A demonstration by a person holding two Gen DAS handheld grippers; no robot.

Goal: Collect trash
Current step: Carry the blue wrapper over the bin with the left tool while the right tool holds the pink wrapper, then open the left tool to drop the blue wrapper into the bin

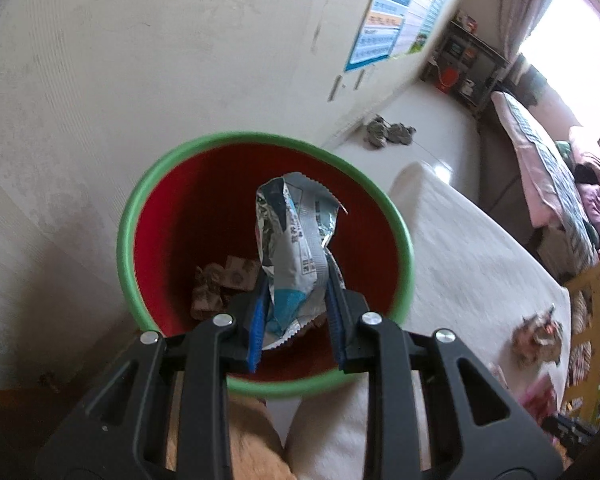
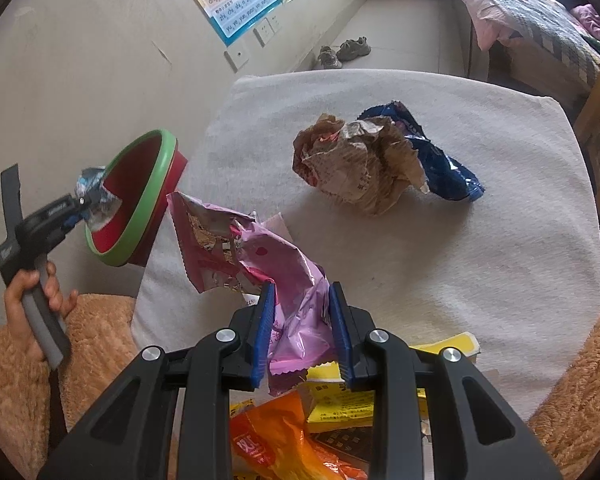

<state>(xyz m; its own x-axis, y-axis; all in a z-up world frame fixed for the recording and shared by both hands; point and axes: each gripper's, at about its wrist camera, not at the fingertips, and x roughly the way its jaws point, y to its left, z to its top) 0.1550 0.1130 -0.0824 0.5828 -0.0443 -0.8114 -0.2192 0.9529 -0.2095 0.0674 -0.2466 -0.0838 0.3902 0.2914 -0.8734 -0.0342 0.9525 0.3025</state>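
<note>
Left wrist view: my left gripper (image 1: 296, 300) has its fingers clamped on a silver-blue wrapper (image 1: 296, 240), held over the mouth of the red bin (image 1: 172, 216) with the green rim; crumpled paper (image 1: 216, 284) lies at its bottom. Pale wall behind, the grey-covered bench (image 1: 460, 264) beside it.

Right wrist view: my right gripper (image 2: 302, 328) has its fingers closed on a pink wrapper (image 2: 284, 268) above the bench. Only here: a brown paper ball (image 2: 356, 164) touching a blue wrapper (image 2: 440, 160), and an orange packet (image 2: 272, 440)
</note>
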